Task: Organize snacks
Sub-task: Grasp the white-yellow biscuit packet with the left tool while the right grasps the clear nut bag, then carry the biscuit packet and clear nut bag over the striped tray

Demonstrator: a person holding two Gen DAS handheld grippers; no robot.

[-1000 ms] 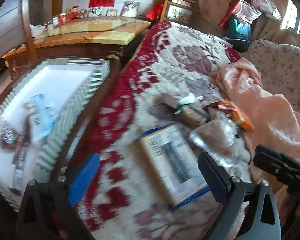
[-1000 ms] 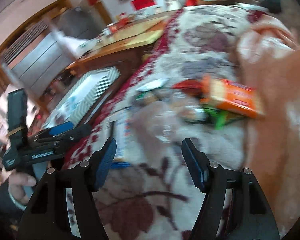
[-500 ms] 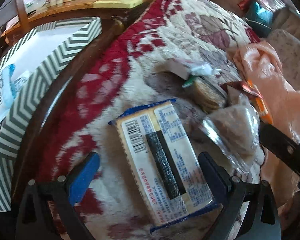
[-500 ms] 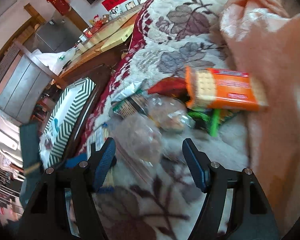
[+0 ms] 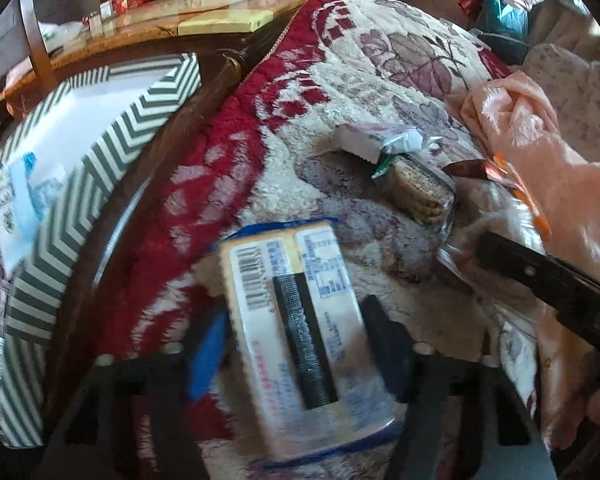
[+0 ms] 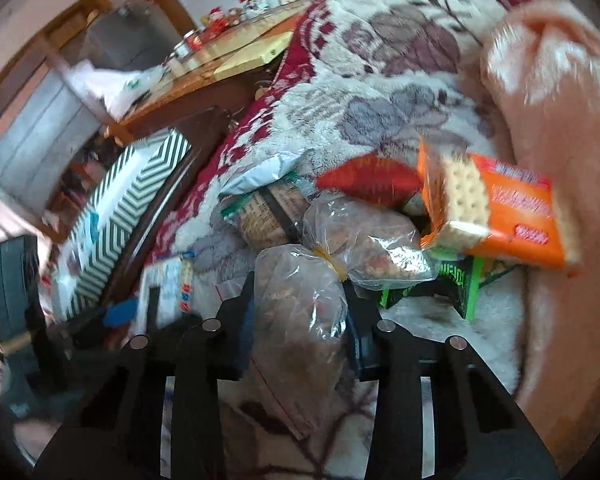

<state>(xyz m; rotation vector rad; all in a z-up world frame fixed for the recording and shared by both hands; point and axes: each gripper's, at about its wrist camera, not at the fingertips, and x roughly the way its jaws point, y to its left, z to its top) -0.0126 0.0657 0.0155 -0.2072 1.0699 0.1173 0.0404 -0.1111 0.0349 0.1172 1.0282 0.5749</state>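
A yellow-and-white biscuit packet [image 5: 284, 280] with a barcode lies on the floral blanket [image 5: 340, 80]. My left gripper [image 5: 296, 344] straddles it, jaws closing, and both pads touch its long sides. In the right wrist view my right gripper [image 6: 300, 328] is closing too, its pads squeezing a clear plastic bag of brown snacks [image 6: 292, 280]. Behind that bag lie a second clear bag [image 6: 364, 240], an orange cracker packet [image 6: 500, 216], a red packet [image 6: 368, 180] and a green packet [image 6: 452, 280]. A brown wafer packet [image 5: 416, 188] lies beyond the biscuit packet.
A white box with a green chevron rim [image 5: 112, 152] stands left of the blanket and holds a few wrapped snacks. A peach cloth [image 5: 540, 160] is bunched on the right. A wooden table [image 5: 180, 12] with small items stands behind the box.
Both grippers' jaws have come together, the left onto the biscuit packet, the right onto the clear bag. The left gripper has dropped closer to the packet. The right has moved in over the pile.
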